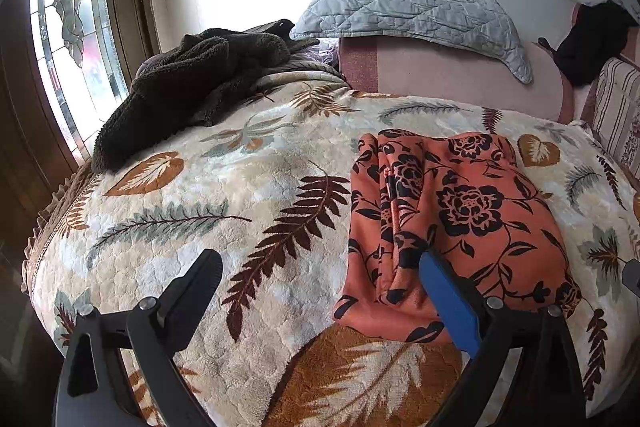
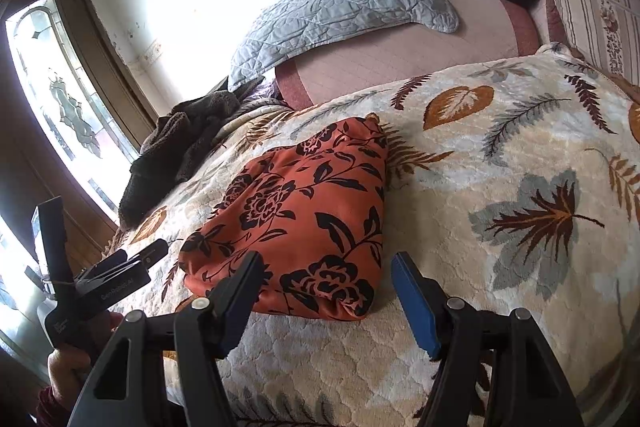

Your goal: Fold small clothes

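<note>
An orange garment with black flowers (image 1: pixel 452 227) lies folded in a compact bundle on the leaf-patterned blanket (image 1: pixel 224 203). It also shows in the right wrist view (image 2: pixel 304 215). My left gripper (image 1: pixel 320 267) is open and empty, with its blue-padded right finger over the garment's near left part. My right gripper (image 2: pixel 326 267) is open and empty, just in front of the garment's near edge. The left gripper (image 2: pixel 120 267) shows at the left in the right wrist view, held in a hand.
A dark fuzzy garment (image 1: pixel 188 83) lies heaped at the blanket's far left by the window (image 1: pixel 68 27). A grey quilted pillow (image 1: pixel 412 11) leans on the wall behind. A black cloth (image 1: pixel 588 43) and a striped cushion (image 1: pixel 616 111) are at the far right.
</note>
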Tool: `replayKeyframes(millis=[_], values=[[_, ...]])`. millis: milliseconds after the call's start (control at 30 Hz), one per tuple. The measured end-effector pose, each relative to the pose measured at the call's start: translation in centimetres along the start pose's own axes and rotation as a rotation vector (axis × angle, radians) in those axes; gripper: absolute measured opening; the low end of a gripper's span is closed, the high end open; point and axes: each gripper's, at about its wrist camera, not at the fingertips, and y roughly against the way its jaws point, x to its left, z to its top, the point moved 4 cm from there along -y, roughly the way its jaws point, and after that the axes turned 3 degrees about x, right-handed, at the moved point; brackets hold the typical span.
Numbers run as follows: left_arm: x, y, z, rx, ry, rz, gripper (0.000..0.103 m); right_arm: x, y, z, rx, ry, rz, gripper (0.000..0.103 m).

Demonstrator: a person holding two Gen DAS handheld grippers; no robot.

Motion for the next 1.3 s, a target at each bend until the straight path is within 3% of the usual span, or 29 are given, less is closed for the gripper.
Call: replayKeyframes(millis=[1300], values=[[-2.1, 0.0, 0.2, 0.002, -0.061, -0.010, 0.099, -0.7, 0.4, 0.5, -0.010, -0.024, 0.015, 0.070]])
